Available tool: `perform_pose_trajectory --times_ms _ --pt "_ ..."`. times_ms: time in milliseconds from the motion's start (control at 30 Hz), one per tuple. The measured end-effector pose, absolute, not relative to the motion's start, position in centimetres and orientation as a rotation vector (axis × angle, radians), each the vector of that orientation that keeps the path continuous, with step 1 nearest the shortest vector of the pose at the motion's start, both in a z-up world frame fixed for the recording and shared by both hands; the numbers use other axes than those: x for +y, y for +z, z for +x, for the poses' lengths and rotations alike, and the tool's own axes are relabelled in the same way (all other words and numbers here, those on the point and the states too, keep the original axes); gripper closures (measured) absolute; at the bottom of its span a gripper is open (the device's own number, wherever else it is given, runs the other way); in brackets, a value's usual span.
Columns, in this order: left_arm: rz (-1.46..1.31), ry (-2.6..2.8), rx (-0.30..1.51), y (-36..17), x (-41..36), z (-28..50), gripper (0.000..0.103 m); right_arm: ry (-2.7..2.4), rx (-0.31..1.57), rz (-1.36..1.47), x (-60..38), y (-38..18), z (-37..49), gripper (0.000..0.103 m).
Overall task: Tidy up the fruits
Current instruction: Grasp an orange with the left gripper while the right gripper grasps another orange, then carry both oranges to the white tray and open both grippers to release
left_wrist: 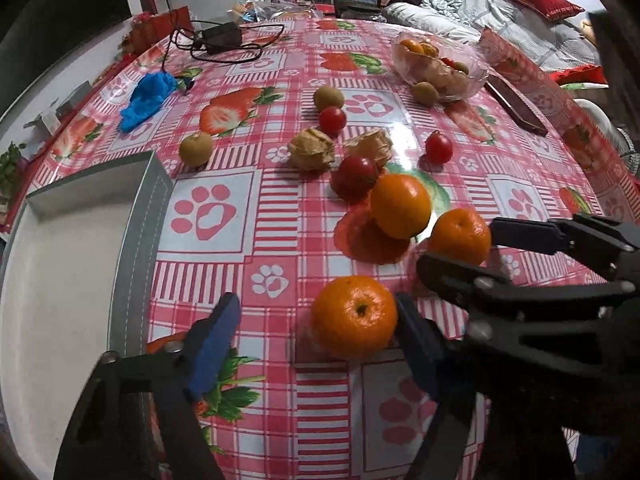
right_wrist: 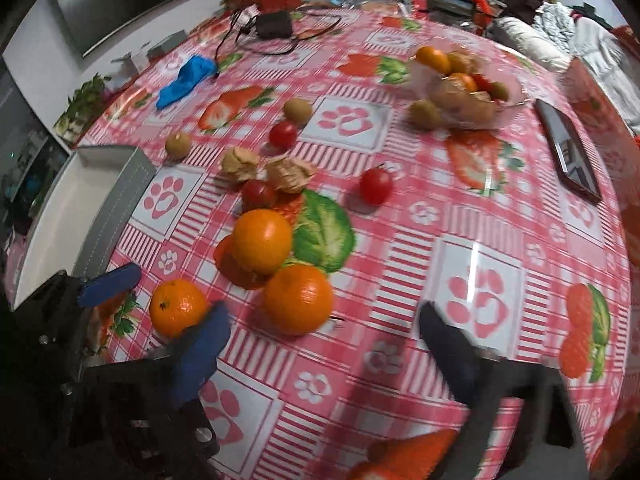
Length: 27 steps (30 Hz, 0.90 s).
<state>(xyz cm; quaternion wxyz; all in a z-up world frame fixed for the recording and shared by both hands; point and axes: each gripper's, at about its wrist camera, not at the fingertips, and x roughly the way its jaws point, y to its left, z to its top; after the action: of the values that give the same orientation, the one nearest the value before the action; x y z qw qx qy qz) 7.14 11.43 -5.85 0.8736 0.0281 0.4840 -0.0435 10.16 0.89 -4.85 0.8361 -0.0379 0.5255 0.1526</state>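
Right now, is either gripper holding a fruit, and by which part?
Neither. The left gripper straddles the nearest tangerine, one pad at its side, unclamped. The right gripper flanks another tangerine without touching.

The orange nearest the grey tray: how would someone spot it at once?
Start at the grey tray on the table's left. Three oranges lie beside it; this orange sits between the left gripper fingers, apart from the touching pair, its dark stem dimple facing up.
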Motion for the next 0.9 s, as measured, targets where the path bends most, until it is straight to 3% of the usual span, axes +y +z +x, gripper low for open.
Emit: perform_pose_trajectory --times_ms 33,100,500,900 --pt "0.062 -0.096 1.007 -5.7 11.2 7.1 0.041 0.312 1.104 -0.081 0.8 -4.7 10.1 0.039" --pt "0.071 -0.114 0.998 -5.5 10.7 7.1 0.063 0.306 1.094 -0.067 0.5 -4.5 10.1 0.065" --pt "-0.016 -0.134 1.005 -3.8 12.2 4.7 0.062 0.290 1.046 0.003 -3.1 -1.8 6.9 0.065" --pt "-0.063 -0.119 0.930 0.6 15.9 0.5 0.062 0.320 0.988 -0.032 -0.2 1.5 4.1 0.065"
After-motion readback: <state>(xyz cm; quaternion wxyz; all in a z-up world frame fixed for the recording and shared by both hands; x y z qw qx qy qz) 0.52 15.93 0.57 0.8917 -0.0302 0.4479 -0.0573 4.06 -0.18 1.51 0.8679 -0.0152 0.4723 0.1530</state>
